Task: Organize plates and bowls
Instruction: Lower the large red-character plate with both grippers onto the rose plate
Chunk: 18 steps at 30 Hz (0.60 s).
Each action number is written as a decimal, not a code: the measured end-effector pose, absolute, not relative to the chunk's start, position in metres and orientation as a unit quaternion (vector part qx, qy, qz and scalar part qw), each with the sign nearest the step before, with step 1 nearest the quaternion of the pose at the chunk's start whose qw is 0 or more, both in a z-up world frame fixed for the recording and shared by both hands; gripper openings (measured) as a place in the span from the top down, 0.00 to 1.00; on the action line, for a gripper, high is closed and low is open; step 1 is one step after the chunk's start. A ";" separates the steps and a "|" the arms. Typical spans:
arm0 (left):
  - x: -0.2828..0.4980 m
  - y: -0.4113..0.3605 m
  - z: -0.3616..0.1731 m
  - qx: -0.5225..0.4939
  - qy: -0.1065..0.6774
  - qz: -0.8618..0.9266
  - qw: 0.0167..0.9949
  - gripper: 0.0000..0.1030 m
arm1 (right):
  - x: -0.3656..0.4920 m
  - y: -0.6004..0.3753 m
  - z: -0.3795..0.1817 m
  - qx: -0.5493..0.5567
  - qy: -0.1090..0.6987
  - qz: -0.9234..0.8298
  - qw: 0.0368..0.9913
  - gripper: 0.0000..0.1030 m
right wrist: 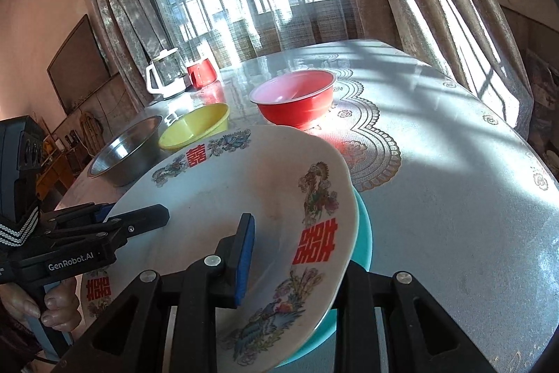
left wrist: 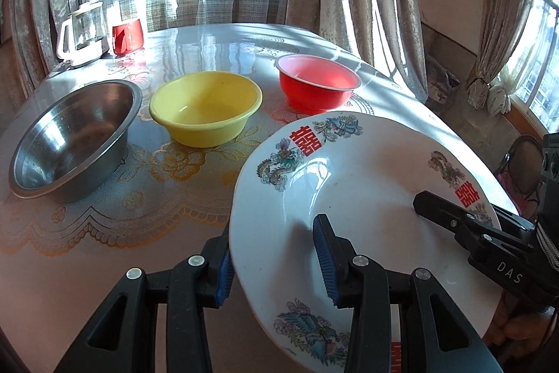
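Note:
A white plate with red characters and dragon prints [left wrist: 367,184] [right wrist: 244,198] is held up over the table's near edge. My left gripper [left wrist: 276,264] grips its left rim, one finger under and one on top. My right gripper [right wrist: 297,254] grips its right rim; it shows at the right of the left wrist view [left wrist: 454,215]. A teal dish [right wrist: 363,233] lies beneath the plate, and another printed plate [right wrist: 97,292] shows below at the left. A steel bowl [left wrist: 73,138], a yellow bowl [left wrist: 206,107] and a red bowl [left wrist: 318,83] stand in a row behind.
A glass jug with a white handle [left wrist: 82,34] and a red cup [left wrist: 127,35] stand at the table's far left corner. The table [right wrist: 454,163] has a lace cloth under glass. Curtains and windows lie behind it.

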State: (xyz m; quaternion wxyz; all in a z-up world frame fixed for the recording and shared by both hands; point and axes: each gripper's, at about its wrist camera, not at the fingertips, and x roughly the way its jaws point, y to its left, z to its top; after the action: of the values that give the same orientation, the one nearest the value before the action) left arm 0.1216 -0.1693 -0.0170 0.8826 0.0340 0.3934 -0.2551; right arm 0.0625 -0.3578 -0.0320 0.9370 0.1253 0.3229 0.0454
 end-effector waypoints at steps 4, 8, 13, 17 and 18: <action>0.121 -0.170 -0.016 0.038 0.394 -0.251 0.883 0.59 | 0.062 -0.358 -0.031 0.128 0.325 0.045 0.936 0.74; 0.121 -0.170 -0.016 0.042 0.393 -0.248 0.885 0.59 | 0.063 -0.358 -0.031 0.132 0.327 0.043 0.935 0.74; 0.117 -0.167 -0.015 0.045 0.387 -0.243 0.888 0.60 | 0.063 -0.360 -0.029 0.141 0.331 0.044 0.932 0.72; 0.117 -0.162 -0.014 0.036 0.389 -0.242 0.888 0.60 | 0.059 -0.363 -0.027 0.158 0.333 0.046 0.929 0.68; 0.117 -0.161 -0.014 0.034 0.390 -0.243 0.888 0.60 | 0.057 -0.364 -0.026 0.164 0.333 0.047 0.928 0.67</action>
State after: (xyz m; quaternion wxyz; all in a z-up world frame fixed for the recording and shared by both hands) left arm 0.1167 -0.1614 -0.0137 0.8876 0.0342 0.3898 -0.2429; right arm 0.0574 -0.3638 -0.0263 0.9275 0.1637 0.3327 0.0471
